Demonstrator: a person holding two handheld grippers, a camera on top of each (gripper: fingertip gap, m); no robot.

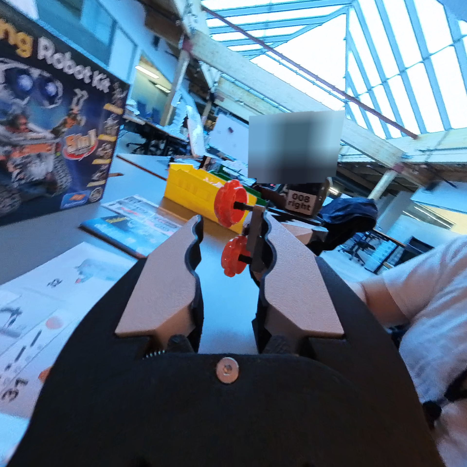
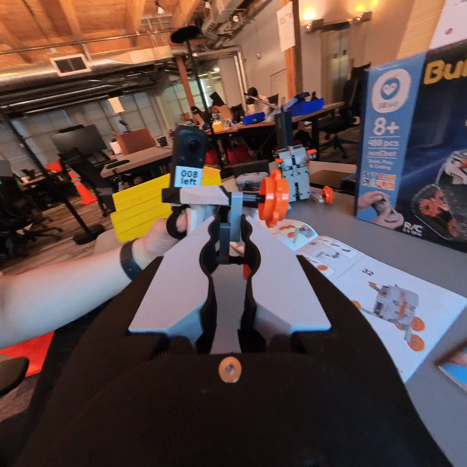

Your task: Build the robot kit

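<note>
A small assembly is held up above the grey table (image 2: 328, 217): a grey beam (image 2: 236, 217) with two orange wheels on black axles. My right gripper (image 2: 230, 223) is shut on the beam's lower part. The upper wheel (image 2: 274, 199) sticks out to the right, and the lower wheel (image 2: 247, 271) is mostly hidden behind my right finger. My left gripper (image 1: 232, 218) is open. The beam (image 1: 254, 232) lies against its right finger, and both wheels (image 1: 230, 203) (image 1: 233, 255) sit in the gap between its fingers. The left gripper also shows in the right wrist view (image 2: 226, 201), its tip at the beam's top.
A yellow bin (image 2: 141, 212) stands behind the grippers. A large kit box (image 2: 417, 151) stands on the right, and an open instruction booklet (image 2: 353, 290) lies in front of it. A partly built grey model (image 2: 295, 174) and a loose orange wheel (image 2: 327, 194) are farther back. A person's forearm (image 2: 63, 290) reaches in from the left.
</note>
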